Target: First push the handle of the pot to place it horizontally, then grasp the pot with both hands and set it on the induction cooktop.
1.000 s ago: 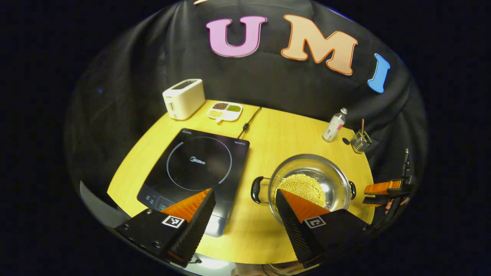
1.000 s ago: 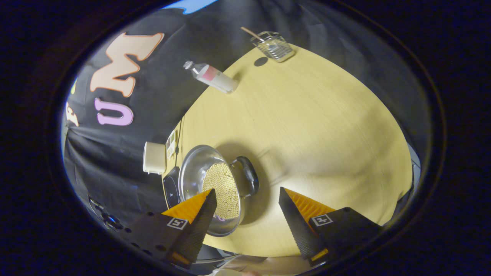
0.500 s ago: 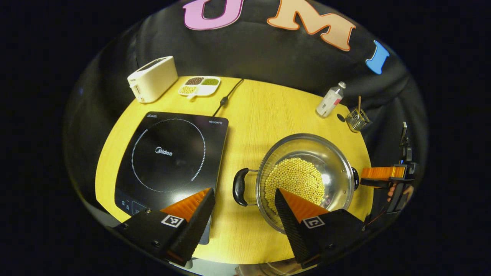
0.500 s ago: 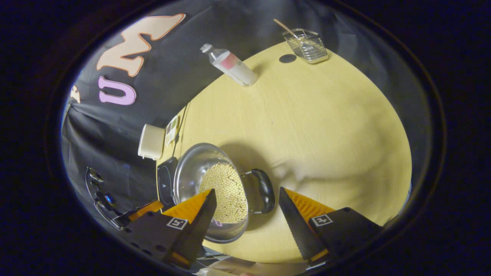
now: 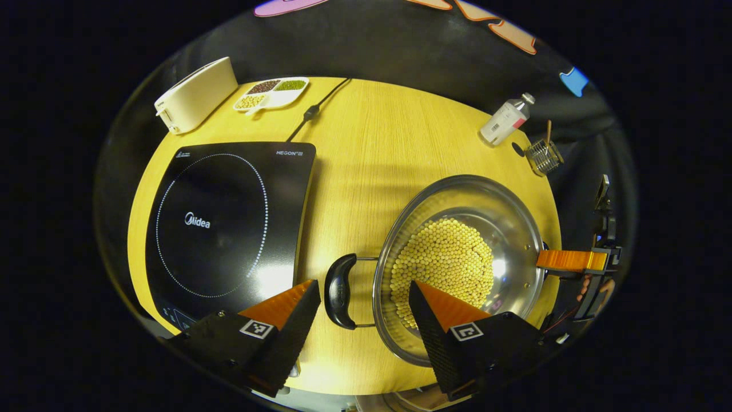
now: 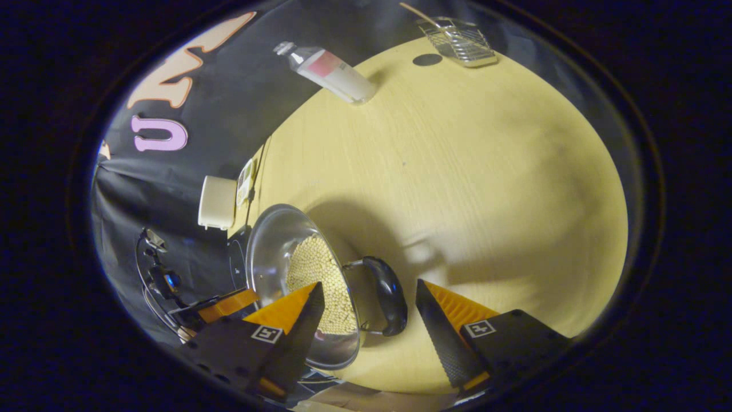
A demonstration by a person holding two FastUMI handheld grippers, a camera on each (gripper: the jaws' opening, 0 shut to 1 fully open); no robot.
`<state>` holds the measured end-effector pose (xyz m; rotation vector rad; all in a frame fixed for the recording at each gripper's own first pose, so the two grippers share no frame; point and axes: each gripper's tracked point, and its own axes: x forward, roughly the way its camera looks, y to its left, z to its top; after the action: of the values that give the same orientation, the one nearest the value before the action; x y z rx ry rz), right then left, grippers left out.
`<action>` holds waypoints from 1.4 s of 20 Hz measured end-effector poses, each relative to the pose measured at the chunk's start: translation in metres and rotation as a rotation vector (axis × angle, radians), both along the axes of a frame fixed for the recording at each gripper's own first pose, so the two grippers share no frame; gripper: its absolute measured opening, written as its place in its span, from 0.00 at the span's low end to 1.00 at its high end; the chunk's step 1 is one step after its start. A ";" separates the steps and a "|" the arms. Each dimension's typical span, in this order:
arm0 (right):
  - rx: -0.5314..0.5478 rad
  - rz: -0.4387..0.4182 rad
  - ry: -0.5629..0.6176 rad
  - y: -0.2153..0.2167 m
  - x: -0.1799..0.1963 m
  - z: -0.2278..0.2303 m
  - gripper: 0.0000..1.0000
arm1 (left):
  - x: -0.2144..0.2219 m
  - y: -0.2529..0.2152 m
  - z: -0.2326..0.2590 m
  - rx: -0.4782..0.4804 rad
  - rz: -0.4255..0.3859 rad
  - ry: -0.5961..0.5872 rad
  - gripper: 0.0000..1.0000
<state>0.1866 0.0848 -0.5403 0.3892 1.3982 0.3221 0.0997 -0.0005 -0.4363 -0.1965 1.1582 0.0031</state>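
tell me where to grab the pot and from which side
Grip the pot by its two black loop handles, one gripper per side. The left handle sits level between the open left gripper fingers; the right handle lies just ahead of the open right gripper. Come in sideways and close across each loop; the beans make a level lift wise.

A steel pot [image 5: 457, 263] of yellow beans sits upright on the table. Its black handles point sideways. The black cooktop [image 5: 223, 220] lies just beside it.

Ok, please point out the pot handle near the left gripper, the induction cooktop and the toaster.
pot handle [image 5: 339, 292]: left gripper view, on the black grip.
induction cooktop [image 5: 223, 217]: left gripper view, inside the ring on its glass top.
toaster [image 5: 194, 95]: left gripper view, on its long side wall.
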 end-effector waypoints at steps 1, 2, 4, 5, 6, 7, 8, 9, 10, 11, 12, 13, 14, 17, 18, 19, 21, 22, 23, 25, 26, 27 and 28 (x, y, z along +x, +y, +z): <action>0.004 0.007 0.017 0.003 -0.001 -0.005 0.98 | 0.000 0.000 -0.003 -0.003 -0.002 0.016 0.96; 0.006 0.012 0.030 0.005 -0.003 -0.010 0.98 | -0.001 0.001 -0.008 -0.002 -0.002 0.039 0.95; 0.014 0.024 0.050 0.009 -0.004 -0.014 0.98 | 0.000 0.002 -0.015 0.004 -0.003 0.072 0.96; 0.010 0.029 0.054 0.009 -0.003 -0.019 0.87 | 0.001 0.002 -0.018 0.002 -0.003 0.084 0.96; 0.000 0.031 0.061 0.008 -0.003 -0.023 0.79 | 0.002 0.001 -0.021 -0.002 -0.003 0.091 0.96; -0.007 0.036 0.074 0.007 -0.005 -0.027 0.74 | 0.003 0.002 -0.024 -0.003 -0.002 0.102 0.94; -0.014 0.037 0.085 0.004 -0.006 -0.030 0.74 | 0.003 0.003 -0.028 -0.001 0.002 0.118 0.93; -0.014 0.034 0.090 0.004 -0.005 -0.032 0.74 | 0.003 0.003 -0.031 0.000 0.005 0.130 0.96; 0.009 0.030 0.107 0.009 -0.006 -0.028 0.72 | 0.003 0.002 -0.034 -0.003 0.007 0.137 0.90; 0.021 0.029 0.114 0.012 -0.004 -0.030 0.62 | 0.004 0.004 -0.037 0.004 0.011 0.144 0.91; 0.018 0.031 0.120 0.014 -0.005 -0.033 0.55 | 0.003 0.006 -0.037 0.013 0.014 0.155 0.83; 0.019 0.037 0.136 0.015 -0.006 -0.035 0.57 | 0.001 0.010 -0.038 0.022 0.017 0.174 0.78; 0.023 0.035 0.152 0.014 -0.008 -0.034 0.52 | 0.000 0.010 -0.041 0.018 0.025 0.187 0.75; 0.005 0.026 0.163 0.014 -0.007 -0.035 0.53 | 0.002 0.010 -0.039 0.009 0.033 0.195 0.69; -0.006 0.026 0.160 0.013 -0.008 -0.035 0.47 | 0.002 0.011 -0.038 0.010 0.032 0.195 0.71; -0.020 0.027 0.153 0.013 -0.008 -0.035 0.53 | 0.002 0.011 -0.038 0.014 0.035 0.192 0.69; -0.062 0.034 0.121 0.009 -0.005 -0.035 0.53 | 0.002 0.010 -0.036 0.019 0.035 0.182 0.70; -0.090 0.040 0.103 0.006 -0.005 -0.034 0.53 | 0.001 0.008 -0.035 0.013 0.032 0.175 0.67; -0.112 0.042 0.083 0.001 -0.003 -0.032 0.47 | 0.001 0.006 -0.034 0.004 0.026 0.168 0.67; -0.149 0.045 0.051 -0.008 -0.003 -0.026 0.54 | 0.001 -0.001 -0.029 -0.008 0.006 0.148 0.64; -0.157 0.048 0.044 -0.011 -0.005 -0.022 0.54 | -0.001 -0.006 -0.025 -0.006 -0.005 0.142 0.63; -0.162 0.053 0.037 -0.014 -0.007 -0.019 0.54 | -0.003 -0.008 -0.022 -0.004 -0.017 0.134 0.63; -0.166 0.052 0.029 -0.017 -0.009 -0.015 0.54 | -0.004 -0.011 -0.021 -0.005 -0.024 0.125 0.64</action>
<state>0.1771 0.0677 -0.5556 0.2223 1.4538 0.2419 0.0952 -0.0113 -0.4574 -0.1890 1.2854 -0.0084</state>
